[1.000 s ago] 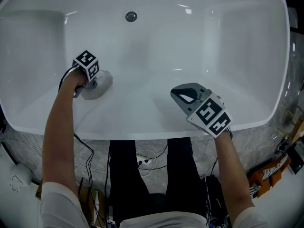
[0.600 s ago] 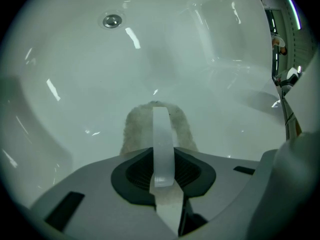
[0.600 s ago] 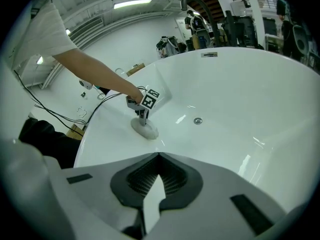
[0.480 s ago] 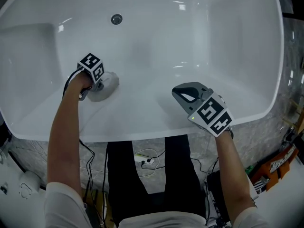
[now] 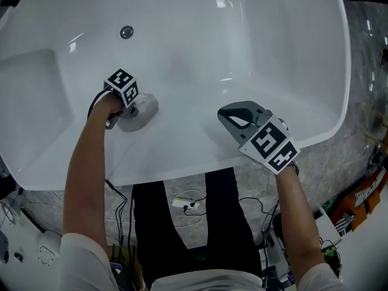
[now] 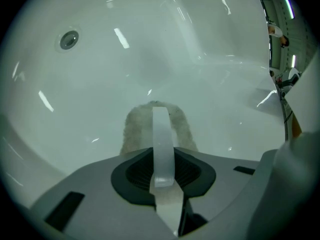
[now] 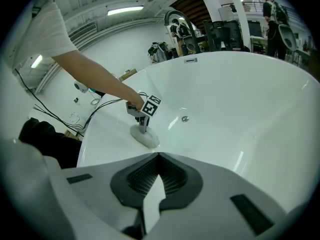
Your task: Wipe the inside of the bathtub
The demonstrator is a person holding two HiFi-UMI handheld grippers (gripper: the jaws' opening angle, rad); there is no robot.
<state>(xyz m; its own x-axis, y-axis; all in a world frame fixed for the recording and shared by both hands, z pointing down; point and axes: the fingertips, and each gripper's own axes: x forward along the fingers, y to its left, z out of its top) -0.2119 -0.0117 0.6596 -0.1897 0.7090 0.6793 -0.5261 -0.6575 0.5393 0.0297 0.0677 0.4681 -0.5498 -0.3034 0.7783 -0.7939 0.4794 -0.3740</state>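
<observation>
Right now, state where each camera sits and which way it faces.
Head view: on the head, looking steeply down into the glossy white bathtub; both forearms, left tongs and right tongs show.
Left gripper view: rides the left tongs, facing the tub floor over the fluffy grey wiping pad they clamp; only their jaws show.
Right gripper view: rides the shut right tongs, facing across the tub at the left arm, tongs and pad.
Shared: all three show the round metal drain.

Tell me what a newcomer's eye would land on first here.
The glossy white bathtub fills the head view, with a round metal fitting toward its far side. At left, the left gripper is shut on the clear strap of a fuzzy scrubbing pad, which is pressed to the tub's inner surface. The right gripper hangs shut and empty just inside the near rim.
</observation>
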